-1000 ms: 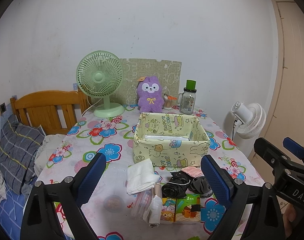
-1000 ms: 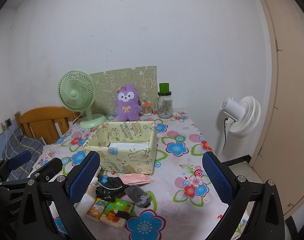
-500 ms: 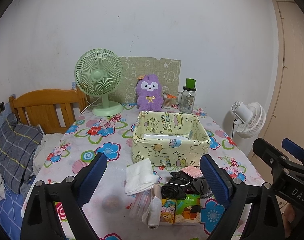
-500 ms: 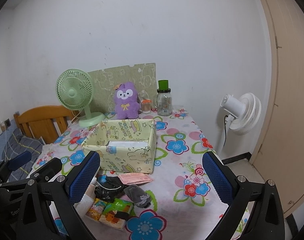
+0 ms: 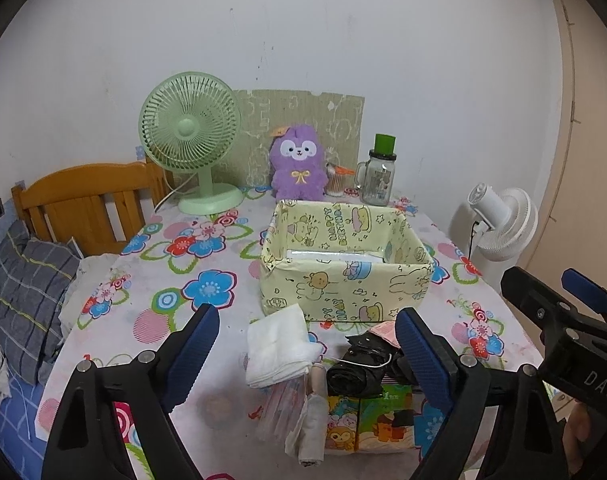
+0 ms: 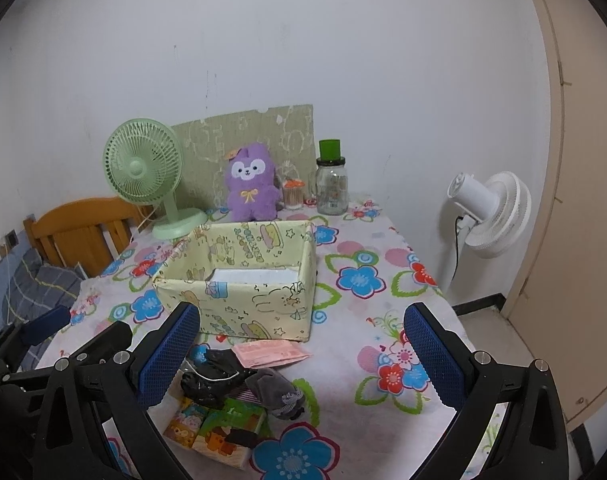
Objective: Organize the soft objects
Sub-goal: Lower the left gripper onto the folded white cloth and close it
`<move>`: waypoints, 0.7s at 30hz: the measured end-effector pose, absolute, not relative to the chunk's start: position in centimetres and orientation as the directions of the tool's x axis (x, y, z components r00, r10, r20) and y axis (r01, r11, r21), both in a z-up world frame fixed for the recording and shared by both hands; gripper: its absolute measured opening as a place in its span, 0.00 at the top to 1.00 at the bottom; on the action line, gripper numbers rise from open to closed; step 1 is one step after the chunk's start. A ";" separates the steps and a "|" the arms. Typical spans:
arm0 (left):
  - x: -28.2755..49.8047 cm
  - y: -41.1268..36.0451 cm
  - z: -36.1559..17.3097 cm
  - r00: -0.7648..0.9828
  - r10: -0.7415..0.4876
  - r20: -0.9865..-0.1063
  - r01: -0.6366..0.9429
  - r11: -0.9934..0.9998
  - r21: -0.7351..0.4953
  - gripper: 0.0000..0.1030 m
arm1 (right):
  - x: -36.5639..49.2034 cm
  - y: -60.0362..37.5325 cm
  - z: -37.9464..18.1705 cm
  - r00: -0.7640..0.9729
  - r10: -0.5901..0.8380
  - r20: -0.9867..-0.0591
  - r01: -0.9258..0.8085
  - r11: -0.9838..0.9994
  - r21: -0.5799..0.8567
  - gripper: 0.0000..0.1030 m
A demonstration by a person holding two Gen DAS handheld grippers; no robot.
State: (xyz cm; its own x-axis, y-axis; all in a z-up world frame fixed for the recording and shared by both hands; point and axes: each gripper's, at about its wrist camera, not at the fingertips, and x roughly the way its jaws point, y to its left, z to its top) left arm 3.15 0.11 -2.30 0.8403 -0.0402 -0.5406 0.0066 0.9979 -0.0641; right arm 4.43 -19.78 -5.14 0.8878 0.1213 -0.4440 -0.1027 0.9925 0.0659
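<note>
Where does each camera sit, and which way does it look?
Left wrist view: on the left claw, looking along the table at the folded white cloth; the right claw's side shows at right.
Right wrist view: on the right claw, looking over the grey sock; the left claw shows at left.
Shared: the yellow box, the purple plush.

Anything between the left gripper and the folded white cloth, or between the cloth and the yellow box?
Nothing visible. The left gripper is open above the folded white cloth, which lies uncovered on the table just in front of the open-topped yellow box.
</note>
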 end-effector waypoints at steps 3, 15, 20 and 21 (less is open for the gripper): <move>3.9 0.4 -2.9 0.831 -0.041 -0.555 0.003 0.998 -0.070 0.14 | 5.4 -19.5 -5.8 0.878 0.128 -0.461 -0.107 0.992 0.071 0.00; 6.7 0.8 -5.1 0.786 -0.047 -0.616 -0.001 0.997 -0.078 0.17 | 8.5 -18.7 -7.8 0.837 0.146 -0.527 -0.122 0.989 0.079 0.03; 7.9 1.0 -6.1 0.763 -0.046 -0.644 -0.005 0.997 -0.077 0.19 | 9.8 -18.2 -8.8 0.819 0.151 -0.554 -0.127 0.989 0.081 0.03; 8.1 1.1 -6.4 0.758 -0.045 -0.650 -0.008 0.997 -0.079 0.19 | 10.0 -18.1 -9.0 0.815 0.152 -0.559 -0.129 0.988 0.082 0.03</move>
State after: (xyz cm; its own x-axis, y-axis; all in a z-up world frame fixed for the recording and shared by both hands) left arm 8.12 1.11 -6.36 0.7583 -0.0453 -0.6503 -0.0080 0.9969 -0.0787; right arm 9.98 -18.10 -8.99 0.8154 0.1521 -0.5586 -0.1285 0.9883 0.0816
